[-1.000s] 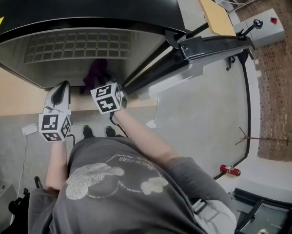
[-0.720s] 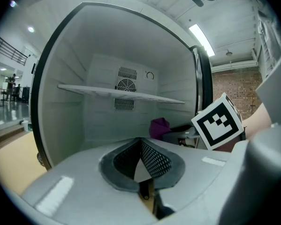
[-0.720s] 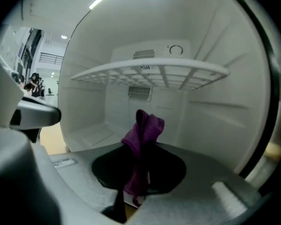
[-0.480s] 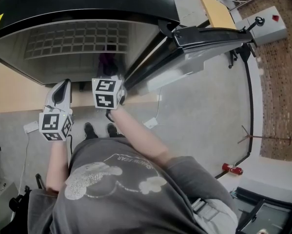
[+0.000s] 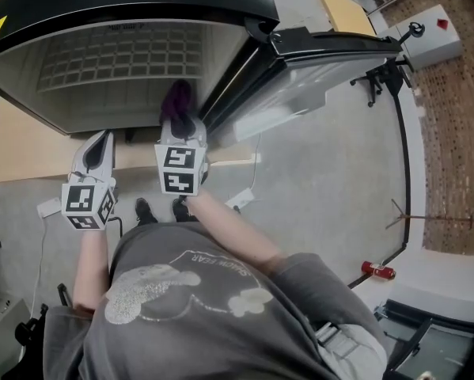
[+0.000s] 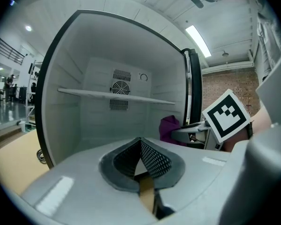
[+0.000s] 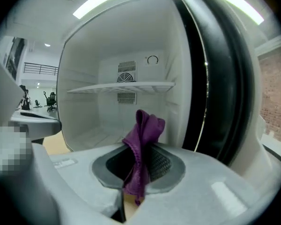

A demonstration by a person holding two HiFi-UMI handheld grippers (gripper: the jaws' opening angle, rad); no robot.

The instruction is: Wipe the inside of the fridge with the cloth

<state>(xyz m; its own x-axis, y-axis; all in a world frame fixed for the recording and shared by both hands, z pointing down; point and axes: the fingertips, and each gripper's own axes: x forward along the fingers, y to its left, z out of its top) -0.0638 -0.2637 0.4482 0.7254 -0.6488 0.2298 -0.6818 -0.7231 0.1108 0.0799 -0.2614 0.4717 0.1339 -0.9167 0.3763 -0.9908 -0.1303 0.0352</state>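
The fridge (image 5: 126,70) stands open, white inside with a shelf (image 7: 126,86) and a fan vent (image 7: 126,78) on the back wall. My right gripper (image 5: 180,123) is at the fridge's mouth near the door side, shut on a purple cloth (image 5: 177,97). In the right gripper view the cloth (image 7: 142,144) sticks up out of the closed jaws of the right gripper (image 7: 139,161). My left gripper (image 5: 100,142) hangs to the left, just outside the opening. Its jaws are shut with nothing in them, as the left gripper (image 6: 141,144) shows in its own view, with the cloth (image 6: 170,128) to its right.
The fridge door (image 5: 324,54) swings open to the right. A wooden platform (image 5: 31,161) carries the fridge. On the floor lie a red can (image 5: 377,272) and a black cable (image 5: 401,172). A grey box (image 5: 430,38) sits at the far right.
My right gripper has moved forward with the cloth, closer to the fridge opening. The left gripper has stayed where it was.
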